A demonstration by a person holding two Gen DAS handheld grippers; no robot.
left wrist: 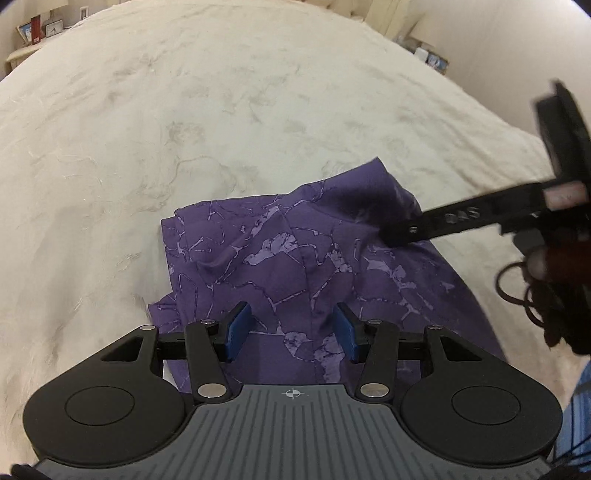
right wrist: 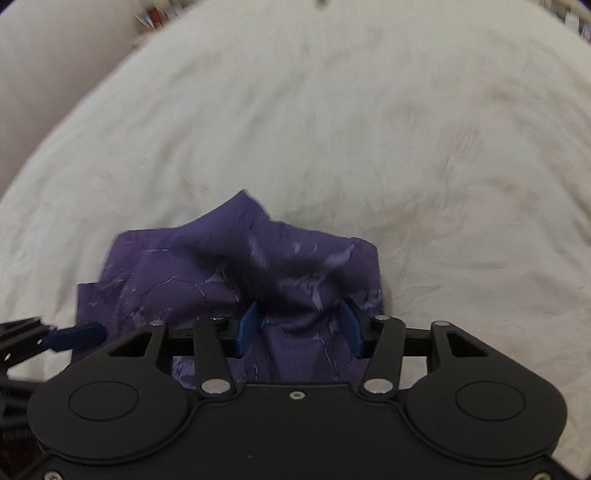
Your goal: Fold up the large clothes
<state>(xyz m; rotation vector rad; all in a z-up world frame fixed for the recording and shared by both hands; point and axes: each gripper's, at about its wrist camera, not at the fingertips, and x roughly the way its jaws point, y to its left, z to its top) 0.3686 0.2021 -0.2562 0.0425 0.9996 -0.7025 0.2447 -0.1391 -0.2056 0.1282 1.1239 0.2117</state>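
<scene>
A purple patterned garment (left wrist: 295, 266) lies partly folded on a cream bedspread (left wrist: 221, 110). My left gripper (left wrist: 291, 328) is open just above the garment's near part, with nothing between its blue pads. My right gripper (right wrist: 299, 325) is open, and a raised bunch of the purple garment (right wrist: 240, 266) sits between its pads. In the left wrist view the right gripper (left wrist: 402, 232) reaches in from the right and touches the garment's far right part. In the right wrist view a blue fingertip of the left gripper (right wrist: 77, 336) shows at the left edge.
The cream bedspread (right wrist: 332, 129) spreads wide beyond the garment on all sides. A bedside shelf with small items (left wrist: 37, 33) stands at the far left. A nightstand with objects (left wrist: 432, 55) is at the far right. Dark cables (left wrist: 524, 291) hang by the right hand.
</scene>
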